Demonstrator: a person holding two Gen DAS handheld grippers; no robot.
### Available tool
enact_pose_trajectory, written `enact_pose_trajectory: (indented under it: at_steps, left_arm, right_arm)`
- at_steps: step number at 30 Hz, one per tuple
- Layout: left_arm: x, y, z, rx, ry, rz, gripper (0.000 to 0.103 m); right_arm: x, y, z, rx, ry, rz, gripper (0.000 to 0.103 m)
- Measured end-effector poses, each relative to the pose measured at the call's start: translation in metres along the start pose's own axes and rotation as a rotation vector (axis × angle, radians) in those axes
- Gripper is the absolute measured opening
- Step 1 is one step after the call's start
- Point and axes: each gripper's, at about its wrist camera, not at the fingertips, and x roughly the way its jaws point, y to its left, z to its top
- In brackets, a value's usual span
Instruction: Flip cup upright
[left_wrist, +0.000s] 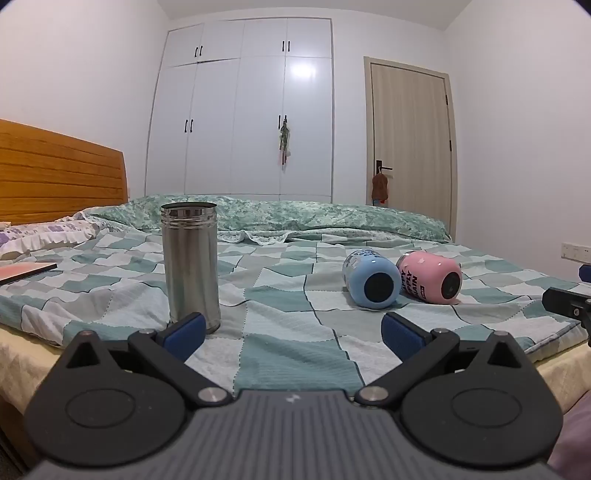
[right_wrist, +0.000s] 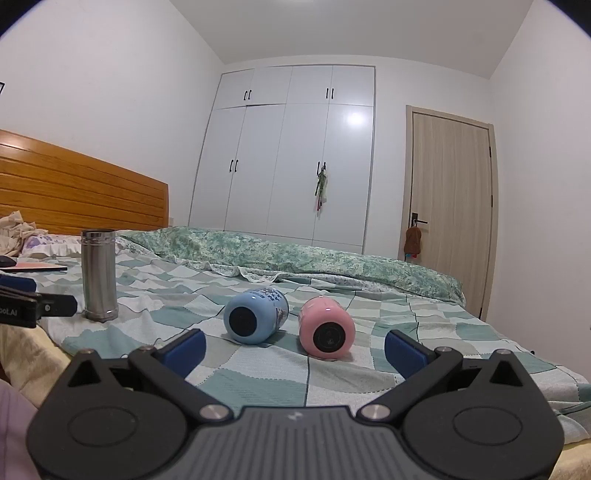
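Tall steel cylinder cup (left_wrist: 191, 266) already stood upright on the checked bedspread (left_wrist: 288, 347), while blue (right_wrist: 255, 315) and pink (right_wrist: 325, 328) tumblers lay sideways, touching, unflipped; left gripper (left_wrist: 291, 334) and right gripper (right_wrist: 295, 350) both gaped wide, holding nothing.

The pink cup (left_wrist: 430, 277), lying on its side, carries dark block lettering down its flank in the left wrist view, too skewed to read with certainty; the blue cup (right_wrist: 256, 315) beside it bears dark blue print near its far end, illegible in both views; the left gripper's body (right_wrist: 18, 310), at the edge of the right wrist view, shows white letters that seem to end in "ot.AI".
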Motion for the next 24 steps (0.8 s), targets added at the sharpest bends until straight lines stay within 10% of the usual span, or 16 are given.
enact_pose_trajectory:
  at_steps: [24]
  left_arm:
    - [-0.0015, -0.0006, 0.0015, 0.002, -0.003, -0.002, 0.103]
  right_arm:
    - [-0.0001, 0.0005, -0.0001, -0.005, -0.003, -0.001, 0.103]
